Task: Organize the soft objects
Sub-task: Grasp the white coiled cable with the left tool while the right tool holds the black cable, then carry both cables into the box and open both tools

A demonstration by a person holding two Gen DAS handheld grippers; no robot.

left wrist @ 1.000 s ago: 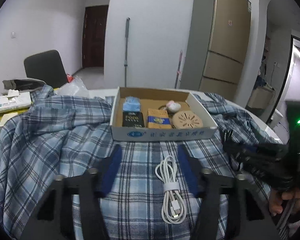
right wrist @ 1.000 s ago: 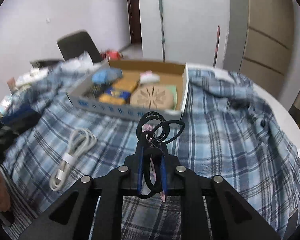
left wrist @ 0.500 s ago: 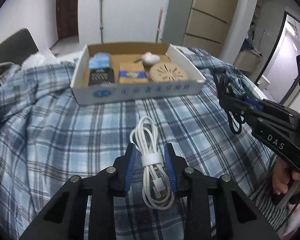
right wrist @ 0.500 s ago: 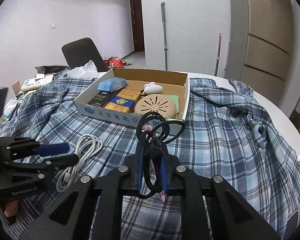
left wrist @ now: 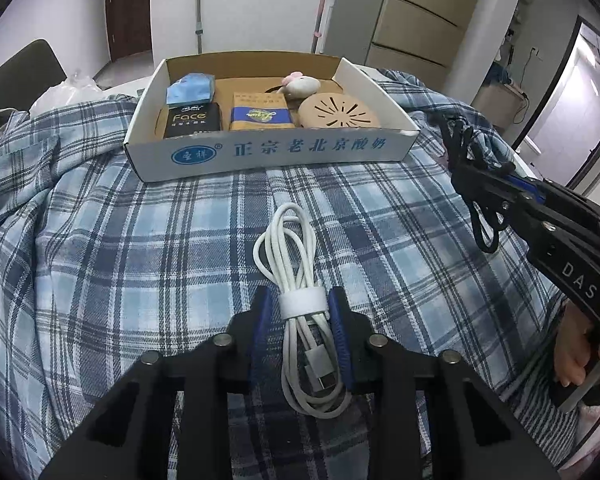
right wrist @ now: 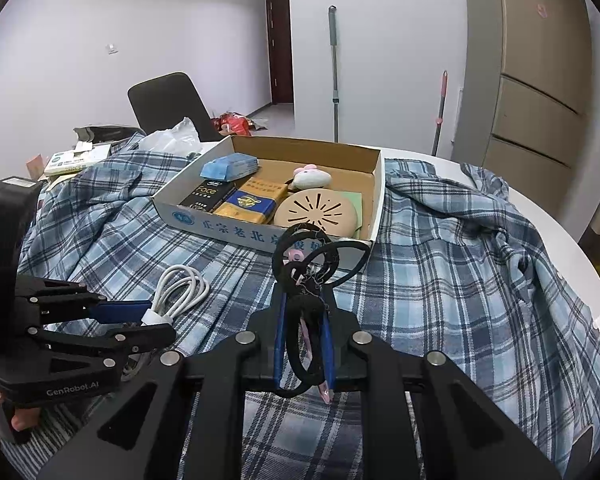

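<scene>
Left gripper (left wrist: pixel 300 304) jaws closing around cable (left wrist: pixel 288 252); contact perhaps begun.

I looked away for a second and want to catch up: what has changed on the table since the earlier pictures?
The left tongs came down over the white cable on the plaid shirt, and their jaws, wide apart before, are closing with the cable's banded middle between them. The cable has not been lifted. The right tongs stayed put, shut on the black hair ties. The cardboard box and its contents are unchanged.
</scene>
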